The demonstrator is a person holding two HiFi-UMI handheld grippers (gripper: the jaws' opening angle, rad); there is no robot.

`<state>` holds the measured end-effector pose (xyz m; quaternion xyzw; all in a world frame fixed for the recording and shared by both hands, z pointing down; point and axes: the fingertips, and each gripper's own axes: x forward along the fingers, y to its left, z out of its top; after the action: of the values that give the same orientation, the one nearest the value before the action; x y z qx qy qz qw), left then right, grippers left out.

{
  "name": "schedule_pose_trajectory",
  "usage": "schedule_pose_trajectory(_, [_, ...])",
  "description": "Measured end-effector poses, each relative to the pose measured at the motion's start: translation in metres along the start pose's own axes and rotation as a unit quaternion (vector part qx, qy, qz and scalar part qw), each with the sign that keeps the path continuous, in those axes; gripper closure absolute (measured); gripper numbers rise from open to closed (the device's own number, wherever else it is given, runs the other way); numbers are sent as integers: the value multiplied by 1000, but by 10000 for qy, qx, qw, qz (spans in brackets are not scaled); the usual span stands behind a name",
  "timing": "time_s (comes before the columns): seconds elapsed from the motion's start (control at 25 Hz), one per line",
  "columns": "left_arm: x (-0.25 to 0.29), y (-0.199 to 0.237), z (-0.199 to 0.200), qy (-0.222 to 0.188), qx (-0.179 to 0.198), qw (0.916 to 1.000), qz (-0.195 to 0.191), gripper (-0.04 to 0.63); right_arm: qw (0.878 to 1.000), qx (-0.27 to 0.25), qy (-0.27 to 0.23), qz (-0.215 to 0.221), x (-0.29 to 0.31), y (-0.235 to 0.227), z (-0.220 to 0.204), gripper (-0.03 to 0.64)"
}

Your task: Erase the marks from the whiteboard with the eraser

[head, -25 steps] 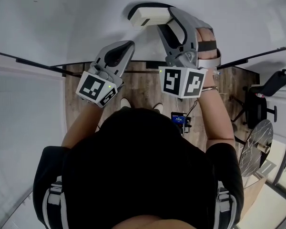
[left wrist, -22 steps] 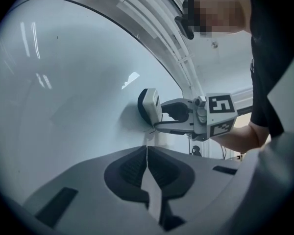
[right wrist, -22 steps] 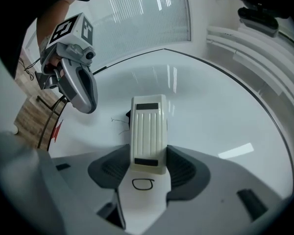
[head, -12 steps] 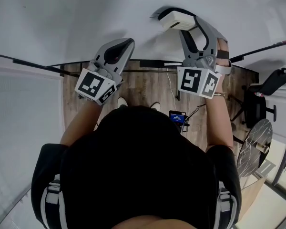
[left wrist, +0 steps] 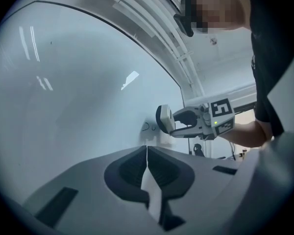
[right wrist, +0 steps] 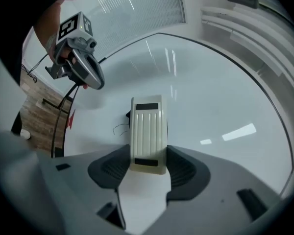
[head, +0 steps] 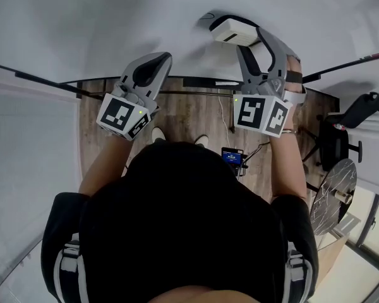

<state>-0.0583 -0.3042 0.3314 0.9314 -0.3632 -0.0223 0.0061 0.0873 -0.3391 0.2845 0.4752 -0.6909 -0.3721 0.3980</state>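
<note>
The whiteboard [head: 114,17] stands upright before me. My right gripper [head: 249,38] is shut on the cream eraser [head: 230,30] and presses its pad side against the board. In the right gripper view the ribbed eraser [right wrist: 147,131] sits clamped between the jaws of the right gripper [right wrist: 148,155], with thin black marks [right wrist: 120,129] just to its left. The left gripper [head: 156,59] is shut and empty, close to the board on the left. The left gripper view shows its jaws [left wrist: 146,151] together, the eraser [left wrist: 165,120] and small scribbles [left wrist: 146,127] beside it.
Below the board lies a wooden floor [head: 189,115] with a small blue-screened device [head: 232,156] and cables. A black office chair [head: 350,131] and a round table [head: 335,194] stand at the right. Window blinds [right wrist: 132,9] hang beyond the board's left end.
The right gripper has carried the eraser rightward along the board, most of it in the first half second. The left gripper has barely shifted.
</note>
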Motion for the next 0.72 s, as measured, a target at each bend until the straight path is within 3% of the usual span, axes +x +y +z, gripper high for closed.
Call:
schedule_pose_trajectory(0.16, [-21, 13, 1, 4, 13, 9995, 314, 588, 9975, -360, -580, 196, 7, 26, 60, 387])
schedule_pose_trajectory(0.36, [-46, 22, 3, 22, -37, 9985, 540, 588, 9914, -849, -984, 134, 24, 37, 113, 387])
schedule_pose_trajectory(0.52, [-58, 25, 3, 25, -58, 9981, 619, 588, 9897, -1100, -921, -3, 41, 36, 119, 387])
schedule_pose_trajectory(0.72, [-58, 28, 2, 45, -79, 9981, 616, 588, 9917, -913, -899, -79, 44, 34, 113, 387])
